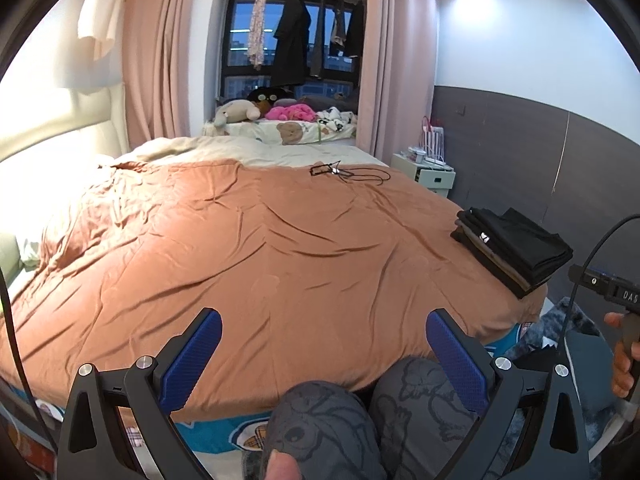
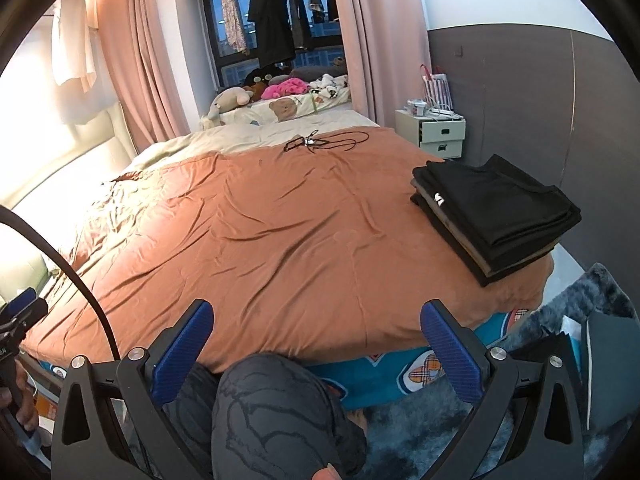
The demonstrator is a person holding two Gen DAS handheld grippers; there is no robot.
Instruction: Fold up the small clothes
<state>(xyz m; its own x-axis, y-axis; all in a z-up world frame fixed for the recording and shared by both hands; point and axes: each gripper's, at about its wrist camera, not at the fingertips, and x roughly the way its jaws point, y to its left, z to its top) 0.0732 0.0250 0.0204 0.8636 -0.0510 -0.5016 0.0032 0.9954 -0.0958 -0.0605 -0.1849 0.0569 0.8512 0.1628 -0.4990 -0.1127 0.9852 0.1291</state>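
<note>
Blue pads line both my claws, and both gape wide with nothing between them. My left claw (image 1: 324,322) and my right claw (image 2: 317,312) hang over the near edge of the bed, side by side, above my knees (image 1: 360,408) in grey printed trousers. In the left view, my right hand (image 1: 622,360) shows at the right edge, gripping its handle.

Beyond the pads spreads the orange quilt (image 2: 260,216), creased and bare across its middle. On its right corner, close to the edge, sits the stack (image 2: 496,212) of folded clothes, black on top with brownish layers beneath, well apart from both claws.

Farther on, a black cord (image 2: 320,141) lies tangled near the quilt's far edge. To the far right stands a white nightstand (image 2: 440,132). Soft toys (image 2: 276,88) crowd the window ledge between pink curtains (image 2: 140,60).
</note>
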